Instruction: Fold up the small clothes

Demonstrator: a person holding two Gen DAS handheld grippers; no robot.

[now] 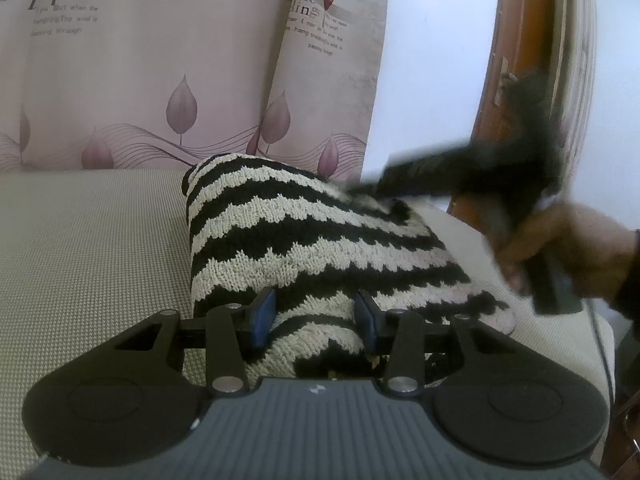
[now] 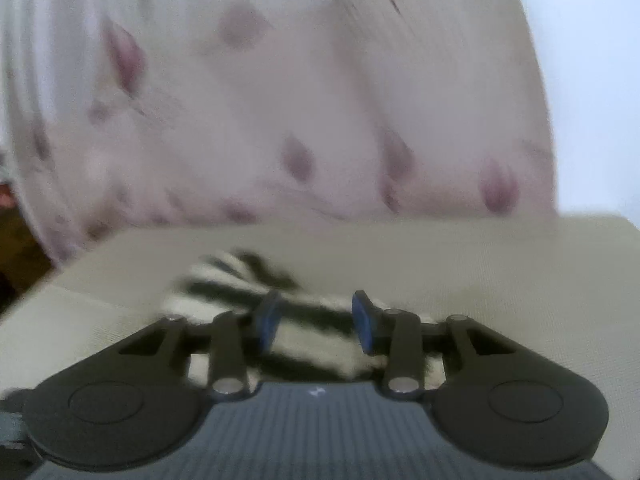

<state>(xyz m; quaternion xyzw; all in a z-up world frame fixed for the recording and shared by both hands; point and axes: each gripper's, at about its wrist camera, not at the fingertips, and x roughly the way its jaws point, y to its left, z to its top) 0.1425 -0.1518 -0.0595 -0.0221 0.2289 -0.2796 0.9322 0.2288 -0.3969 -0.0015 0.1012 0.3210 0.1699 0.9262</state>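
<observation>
A black-and-cream zigzag knit garment (image 1: 304,240) lies bunched on a beige woven cushion (image 1: 88,248), in front of a pink leaf-print curtain (image 1: 152,80). The left gripper (image 1: 316,318) sits low at the garment's near edge, its blue-padded fingers (image 1: 262,316) spread with a fold of knit between them, not pinched. In the left wrist view the right gripper (image 1: 460,172) appears as a dark blur over the garment's far right side, held by a hand (image 1: 568,256). The right wrist view is smeared; its jaws look parted above the striped knit.
</observation>
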